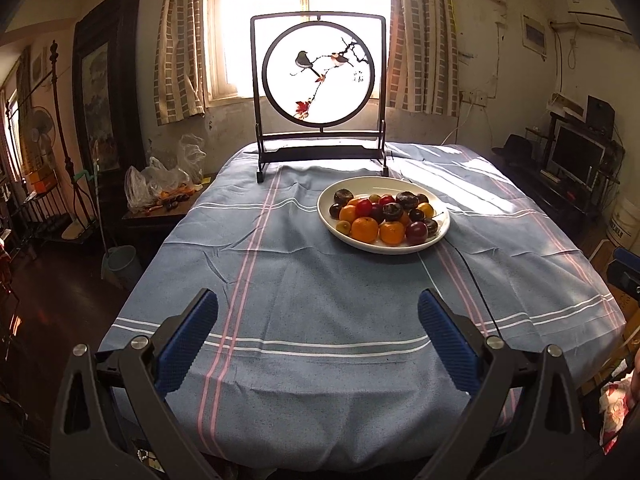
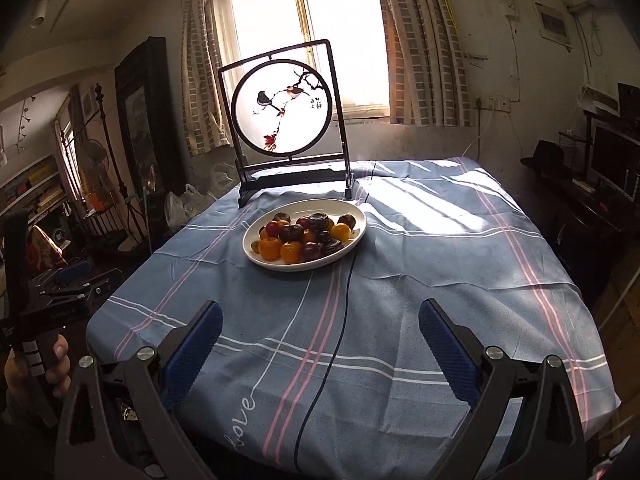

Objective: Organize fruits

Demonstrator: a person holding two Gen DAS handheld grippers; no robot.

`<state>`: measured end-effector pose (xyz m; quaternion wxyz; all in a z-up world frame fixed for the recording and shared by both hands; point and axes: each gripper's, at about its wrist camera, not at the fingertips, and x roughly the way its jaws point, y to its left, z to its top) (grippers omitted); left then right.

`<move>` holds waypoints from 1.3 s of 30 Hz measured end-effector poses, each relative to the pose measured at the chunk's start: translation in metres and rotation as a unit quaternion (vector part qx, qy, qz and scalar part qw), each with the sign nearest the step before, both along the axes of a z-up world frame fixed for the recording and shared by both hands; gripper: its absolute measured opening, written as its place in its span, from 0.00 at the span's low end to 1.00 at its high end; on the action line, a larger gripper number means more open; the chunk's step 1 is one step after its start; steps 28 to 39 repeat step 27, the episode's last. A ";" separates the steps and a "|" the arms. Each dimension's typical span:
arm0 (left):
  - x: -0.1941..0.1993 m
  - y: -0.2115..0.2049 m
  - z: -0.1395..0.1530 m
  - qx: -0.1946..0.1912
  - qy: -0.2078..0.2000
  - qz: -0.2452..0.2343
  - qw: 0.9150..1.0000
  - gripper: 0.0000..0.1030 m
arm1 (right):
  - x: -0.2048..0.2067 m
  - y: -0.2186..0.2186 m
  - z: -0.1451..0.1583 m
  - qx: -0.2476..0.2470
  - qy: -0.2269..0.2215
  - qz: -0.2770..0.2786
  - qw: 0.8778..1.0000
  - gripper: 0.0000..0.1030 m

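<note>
A white oval plate sits on the blue striped tablecloth, past the middle of the table. It is piled with several oranges, dark red plums and dark brown fruits. My left gripper hovers open over the near edge of the table, well short of the plate, with nothing between its blue pads. My right gripper is likewise open and empty, with the plate ahead and a little left. The left gripper's body shows at the left edge of the right wrist view, held by a hand.
A dark-framed round bird screen stands at the table's far edge, just behind the plate. A thin black cable runs from the plate toward me across the cloth. A side table with plastic bags stands off the left edge.
</note>
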<state>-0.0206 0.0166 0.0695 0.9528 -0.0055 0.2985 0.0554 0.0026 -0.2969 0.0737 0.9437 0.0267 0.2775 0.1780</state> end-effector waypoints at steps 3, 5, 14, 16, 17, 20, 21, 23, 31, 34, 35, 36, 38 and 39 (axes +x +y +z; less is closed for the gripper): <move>0.001 -0.002 -0.002 0.002 0.003 -0.002 1.000 0.95 | 0.001 0.000 -0.001 -0.001 0.002 0.002 1.000 0.96; 0.001 -0.005 -0.003 0.004 0.004 -0.003 1.000 0.95 | 0.001 0.000 -0.003 -0.001 0.004 0.004 1.000 0.96; -0.001 -0.003 -0.003 0.004 -0.005 -0.003 1.000 0.95 | -0.001 0.003 -0.008 -0.004 0.009 0.007 1.000 0.96; -0.001 -0.002 -0.003 0.005 -0.006 0.000 1.000 0.95 | -0.002 0.003 -0.008 -0.003 0.009 0.007 1.000 0.96; -0.001 -0.001 -0.003 0.005 -0.008 0.002 1.000 0.95 | -0.001 0.003 -0.008 -0.003 0.010 0.006 1.000 0.96; -0.001 0.000 -0.004 0.000 -0.005 0.001 1.000 0.95 | -0.002 0.002 -0.009 -0.003 0.011 0.006 1.000 0.96; 0.000 0.002 -0.004 -0.005 -0.002 0.000 1.000 0.95 | -0.003 0.002 -0.010 -0.003 0.011 0.006 1.000 0.96; 0.002 0.005 -0.006 -0.015 0.004 0.000 1.000 0.95 | -0.003 0.002 -0.010 -0.004 0.011 0.004 1.000 0.96; 0.003 0.008 -0.009 -0.017 0.007 0.005 1.000 0.95 | -0.002 -0.001 -0.011 -0.003 0.012 0.001 1.000 0.96; 0.003 0.008 -0.009 -0.017 0.007 0.005 1.000 0.95 | -0.002 -0.001 -0.011 -0.003 0.012 0.001 1.000 0.96; 0.003 0.008 -0.009 -0.017 0.007 0.005 1.000 0.95 | -0.002 -0.001 -0.011 -0.003 0.012 0.001 1.000 0.96; 0.003 0.008 -0.009 -0.017 0.007 0.005 1.000 0.95 | -0.002 -0.001 -0.011 -0.003 0.012 0.001 1.000 0.96; 0.003 0.008 -0.009 -0.017 0.007 0.005 1.000 0.95 | -0.002 -0.001 -0.011 -0.003 0.012 0.001 1.000 0.96; 0.003 0.008 -0.009 -0.017 0.007 0.005 1.000 0.95 | -0.002 -0.001 -0.011 -0.003 0.012 0.001 1.000 0.96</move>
